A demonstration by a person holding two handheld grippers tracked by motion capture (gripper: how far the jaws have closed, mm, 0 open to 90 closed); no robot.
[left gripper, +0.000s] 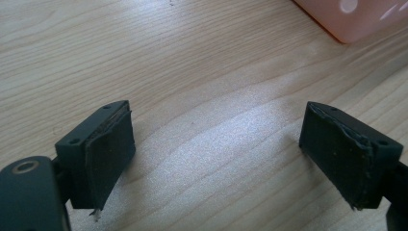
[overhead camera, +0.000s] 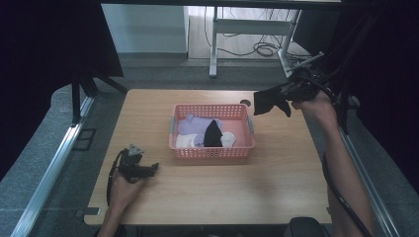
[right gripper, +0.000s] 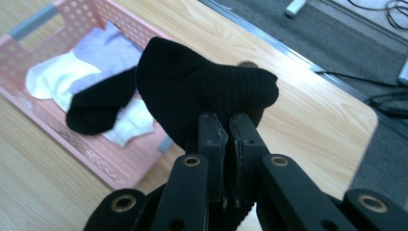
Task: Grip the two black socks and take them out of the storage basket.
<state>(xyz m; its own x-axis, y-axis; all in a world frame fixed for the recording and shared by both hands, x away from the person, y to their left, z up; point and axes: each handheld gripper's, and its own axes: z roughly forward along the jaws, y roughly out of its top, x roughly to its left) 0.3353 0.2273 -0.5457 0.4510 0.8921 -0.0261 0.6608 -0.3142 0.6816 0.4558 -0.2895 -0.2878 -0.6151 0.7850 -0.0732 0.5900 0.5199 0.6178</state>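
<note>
A pink basket (overhead camera: 212, 151) stands mid-table and holds a lilac sock (overhead camera: 195, 124), a white sock (overhead camera: 186, 141) and a black sock (overhead camera: 213, 134). My right gripper (overhead camera: 287, 96) is raised off the basket's far right corner, shut on a second black sock (overhead camera: 271, 100) that hangs from it. In the right gripper view this black sock (right gripper: 202, 91) bunches over the closed jaws of the gripper (right gripper: 226, 127), with the basket (right gripper: 108, 161) below at left. My left gripper (overhead camera: 154, 168) rests low at the table's front left, open, with bare wood between the jaws (left gripper: 216, 144).
The wooden table (overhead camera: 276, 182) has a small dark round hole (overhead camera: 245, 102) near its far edge. The basket's corner (left gripper: 351, 19) lies just beyond the left gripper. Black curtains flank both sides; a desk frame (overhead camera: 214, 44) and cables (overhead camera: 264, 48) lie on the floor behind.
</note>
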